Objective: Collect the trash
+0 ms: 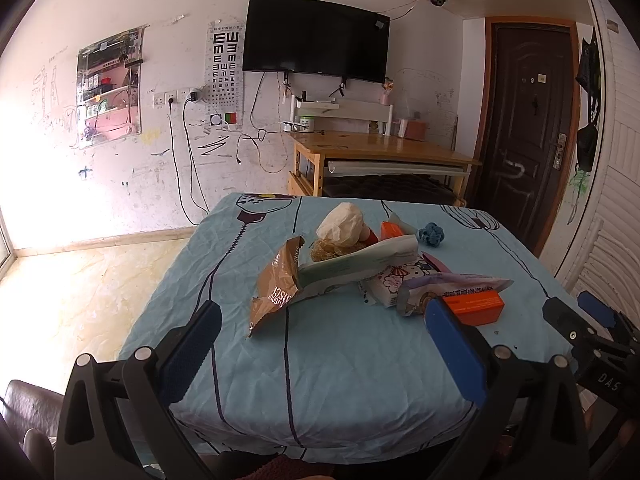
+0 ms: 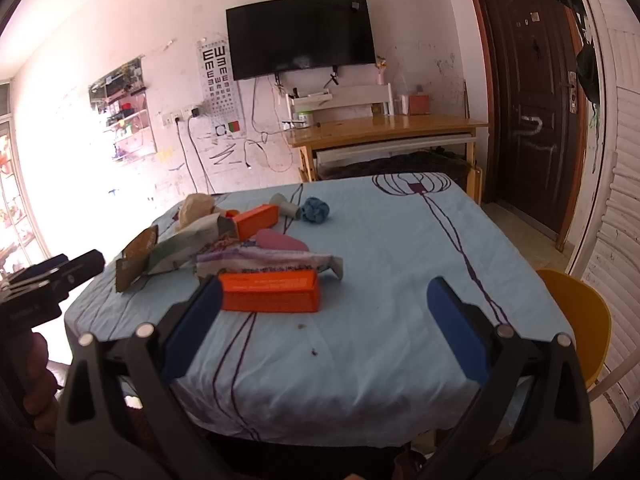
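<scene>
In the lower half of the left wrist view, the left gripper stands with its blue-padded jaws spread wide and nothing between them, poised over the near edge of a table draped in a light blue cloth. The trash sits in a loose heap at the centre of that frame: a torn brown snack bag at the left of the pile, a long pale green-and-white wrapper lying across it, a crumpled paper ball behind, and a purple-printed wrapper at the right, touching an orange box. A second orange box and a blue knitted ball lie farther back.

The right gripper fills the bottom of its own view, likewise gaping and empty (its left pad overlaps the nearer orange box's end in the frame; contact cannot be judged). A yellow chair shows at the right edge, and a wall-mounted television at upper centre.
</scene>
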### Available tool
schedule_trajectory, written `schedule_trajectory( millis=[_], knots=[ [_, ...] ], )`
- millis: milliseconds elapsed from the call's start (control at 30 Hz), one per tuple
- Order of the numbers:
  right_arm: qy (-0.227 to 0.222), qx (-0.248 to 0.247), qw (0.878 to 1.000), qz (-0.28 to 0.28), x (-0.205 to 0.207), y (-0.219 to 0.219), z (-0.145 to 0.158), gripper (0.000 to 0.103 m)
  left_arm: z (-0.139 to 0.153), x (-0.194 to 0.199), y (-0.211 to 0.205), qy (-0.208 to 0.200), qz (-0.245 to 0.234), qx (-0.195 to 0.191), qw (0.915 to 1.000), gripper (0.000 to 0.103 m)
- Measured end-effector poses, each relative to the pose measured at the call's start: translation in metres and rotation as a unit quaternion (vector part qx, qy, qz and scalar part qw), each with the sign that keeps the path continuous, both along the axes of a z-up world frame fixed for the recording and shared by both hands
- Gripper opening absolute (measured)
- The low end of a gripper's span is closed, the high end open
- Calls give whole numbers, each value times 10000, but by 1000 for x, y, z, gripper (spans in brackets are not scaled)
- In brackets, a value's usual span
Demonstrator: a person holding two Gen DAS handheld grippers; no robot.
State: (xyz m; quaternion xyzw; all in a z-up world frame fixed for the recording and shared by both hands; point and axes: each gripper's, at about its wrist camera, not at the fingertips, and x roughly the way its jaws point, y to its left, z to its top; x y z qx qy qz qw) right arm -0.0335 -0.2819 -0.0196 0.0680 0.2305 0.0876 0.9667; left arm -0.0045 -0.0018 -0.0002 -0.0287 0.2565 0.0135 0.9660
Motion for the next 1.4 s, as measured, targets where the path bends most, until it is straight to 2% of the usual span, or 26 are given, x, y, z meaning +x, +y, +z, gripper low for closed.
schedule_trajectory(
  millis=[1167, 1400],
  knots=[
    [22, -2, 10000, 25, 1, 3, -2, 98, -3, 0, 1, 18, 6, -16, 10000, 96],
    [107, 78, 9997, 187, 7, 6, -3, 98, -3, 7, 9, 128, 53, -87, 9999, 96]
  ],
)
